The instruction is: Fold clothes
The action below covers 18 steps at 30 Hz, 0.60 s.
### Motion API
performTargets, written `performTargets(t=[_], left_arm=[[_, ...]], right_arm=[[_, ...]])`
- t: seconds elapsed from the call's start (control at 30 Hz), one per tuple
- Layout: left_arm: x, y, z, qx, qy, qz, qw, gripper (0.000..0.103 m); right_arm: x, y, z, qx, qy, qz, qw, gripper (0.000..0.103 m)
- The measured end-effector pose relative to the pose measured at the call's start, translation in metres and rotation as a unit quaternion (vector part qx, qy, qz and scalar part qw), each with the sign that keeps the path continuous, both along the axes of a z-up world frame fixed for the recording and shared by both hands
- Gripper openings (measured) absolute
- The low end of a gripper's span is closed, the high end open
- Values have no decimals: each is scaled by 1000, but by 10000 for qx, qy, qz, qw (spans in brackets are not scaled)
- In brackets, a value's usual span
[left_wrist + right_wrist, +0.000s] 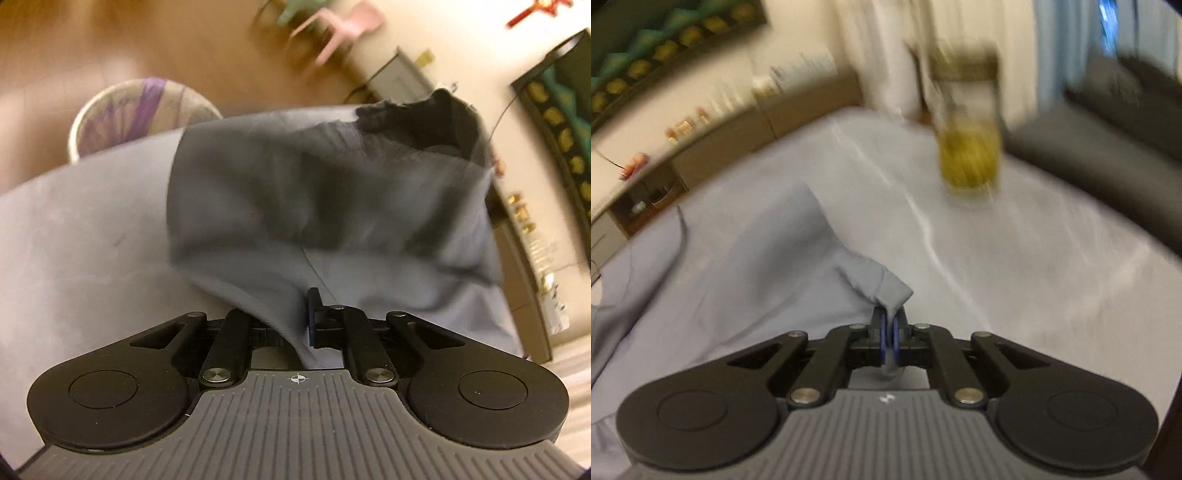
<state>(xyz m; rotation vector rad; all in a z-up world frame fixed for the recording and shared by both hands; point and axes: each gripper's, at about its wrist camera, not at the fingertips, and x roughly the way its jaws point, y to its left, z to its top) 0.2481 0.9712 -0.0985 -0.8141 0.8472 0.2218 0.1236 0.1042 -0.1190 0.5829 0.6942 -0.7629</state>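
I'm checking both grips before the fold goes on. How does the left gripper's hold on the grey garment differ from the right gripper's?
The left gripper has cloth draped over it, hiding one finger; the right gripper shows both blue-edged pads.
The left holds a broad stretch of the grey garment; the right pinches a small bunched corner.
Ahead of the left lies a dark garment; ahead of the right stands a glass jar.
Both are shut on the same garment.

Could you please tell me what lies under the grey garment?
The grey garment lies on a grey-covered table, and a black cloth sits at its far end. Whatever is beneath its folds stays hidden.
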Motion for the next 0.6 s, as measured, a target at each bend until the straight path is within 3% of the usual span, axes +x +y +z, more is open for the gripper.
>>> performTargets(t=[0.03, 0.1, 0.13, 0.23, 0.3, 0.37, 0.43, 0.47, 0.53, 0.6], left_arm=[[-4, 2, 7, 161, -93, 66, 9998, 5], [-12, 5, 22, 568, -295, 247, 9976, 17], [-15, 4, 29, 846, -387, 354, 9950, 26], [-19, -4, 47, 1515, -623, 348, 9859, 35], [-17, -15, 53, 1746, -733, 83, 9819, 46], [-12, -29, 59, 1980, -765, -196, 9770, 47], [-12, -39, 62, 2225, -810, -303, 9711, 49], [-9, -42, 65, 2267, -827, -271, 9701, 49], [-11, -31, 67, 2065, -841, 160, 9747, 47], [-15, -17, 69, 1815, -838, 625, 9778, 47]], right_arm=[[-5, -2, 1, -14, -49, -133, 9999, 29], [-16, 4, 14, -566, -165, -536, 9968, 41], [-22, 7, 20, -838, -215, -732, 9936, 45], [-22, 25, 33, -1386, -317, -742, 9871, 48], [-7, 48, 39, -1553, -289, -238, 9872, 51], [17, 82, 49, -1567, -275, 577, 9856, 58], [47, 115, 60, -1538, -285, 1405, 9776, 72], [61, 131, 66, -1516, -301, 1787, 9717, 73], [93, 167, 83, -1458, -348, 2491, 9568, 83], [134, 201, 97, -1453, -352, 3042, 9408, 86]])
